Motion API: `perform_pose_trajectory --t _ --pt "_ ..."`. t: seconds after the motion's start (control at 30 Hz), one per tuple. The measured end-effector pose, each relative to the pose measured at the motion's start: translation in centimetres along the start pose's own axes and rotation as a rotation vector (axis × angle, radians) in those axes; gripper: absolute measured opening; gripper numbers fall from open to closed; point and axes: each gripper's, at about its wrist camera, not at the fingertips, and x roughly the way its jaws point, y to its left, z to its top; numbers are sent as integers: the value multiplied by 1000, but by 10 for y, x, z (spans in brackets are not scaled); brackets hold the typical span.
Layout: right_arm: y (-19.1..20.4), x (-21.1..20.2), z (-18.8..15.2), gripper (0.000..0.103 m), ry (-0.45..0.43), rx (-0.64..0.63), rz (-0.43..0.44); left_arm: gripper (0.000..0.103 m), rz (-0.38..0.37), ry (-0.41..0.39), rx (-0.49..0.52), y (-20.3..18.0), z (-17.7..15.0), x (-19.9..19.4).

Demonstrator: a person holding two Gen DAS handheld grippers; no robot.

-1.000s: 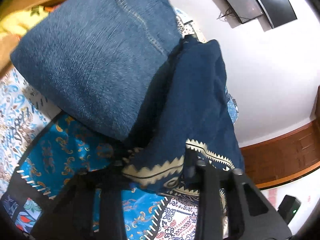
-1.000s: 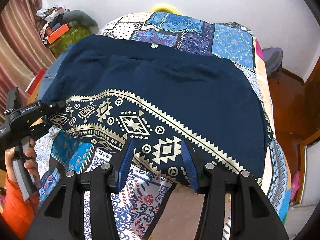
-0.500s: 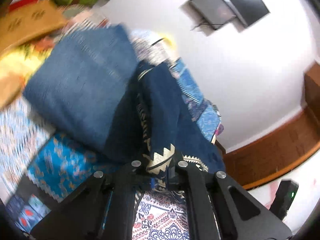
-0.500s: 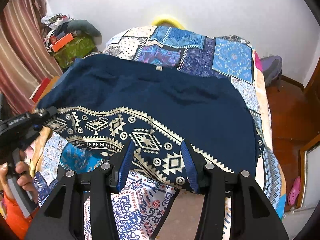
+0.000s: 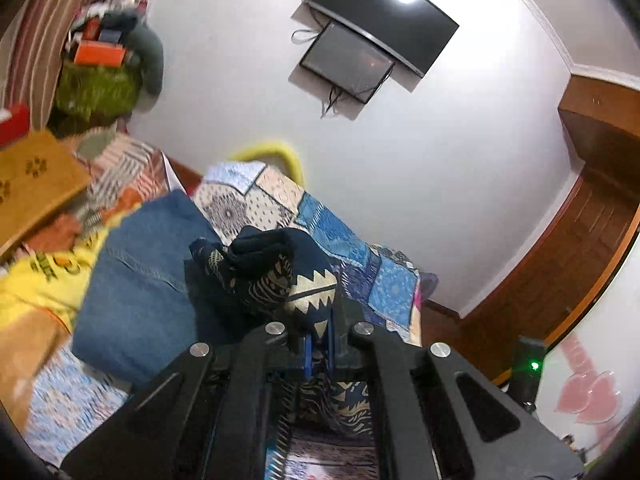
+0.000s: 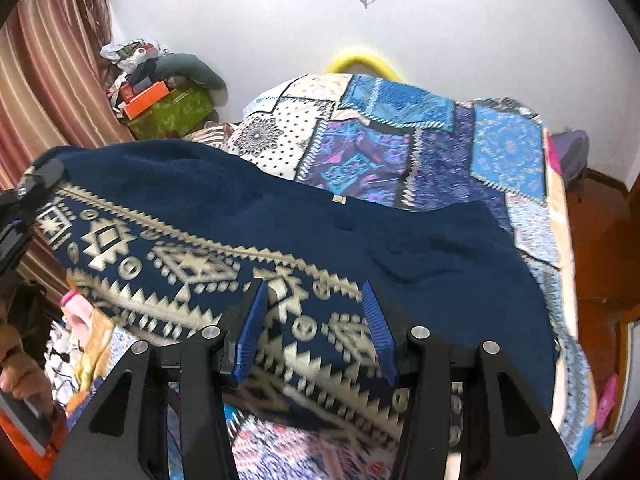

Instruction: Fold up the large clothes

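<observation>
A navy garment [image 6: 360, 248] with a cream geometric band along its hem lies spread across the bed. My left gripper [image 5: 319, 350] is shut on a bunched corner of that hem [image 5: 276, 268] and holds it up off the bed. In the right wrist view the left gripper [image 6: 36, 184] shows at the far left, with the garment's left side hanging from it. My right gripper [image 6: 314, 292] hovers over the patterned band near the front edge. Its jaws are opening, and the cloth lies between the blue pads [image 6: 250, 332] without being pinched.
A folded denim piece [image 5: 140, 296] and yellow clothing [image 5: 36, 284] lie left of the garment. The patchwork bedspread [image 6: 440, 136] covers the bed up to the white wall. A green bag with clutter [image 6: 172, 112] stands by the curtain. A wooden door [image 5: 580, 240] is on the right.
The left gripper closed on the hem corner and rose, lifting the garment's left side. The right gripper moved forward over the patterned band, and its jaws widened slightly.
</observation>
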Motion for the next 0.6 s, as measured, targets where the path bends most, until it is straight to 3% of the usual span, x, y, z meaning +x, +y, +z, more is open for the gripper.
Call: perform_pose_trajectory --t 0.03,0.17,0.33,0.5,0.6 --pt "1 7 -1 55 11 11 10 4 9 -7 13 1 1 1" --pt "9 42 -18 56 126 20 88 4 29 -7 86 -3 -7 11" --pt "12 76 -42 60 193 37 135 4 21 35 265 -45 -30 33" --pt "-27 90 -50 60 313 241 252 4 -31 84 361 -88 -49 51" --pt "-60 61 -51 60 264 335 265 3 -82 100 387 -113 -51 57"
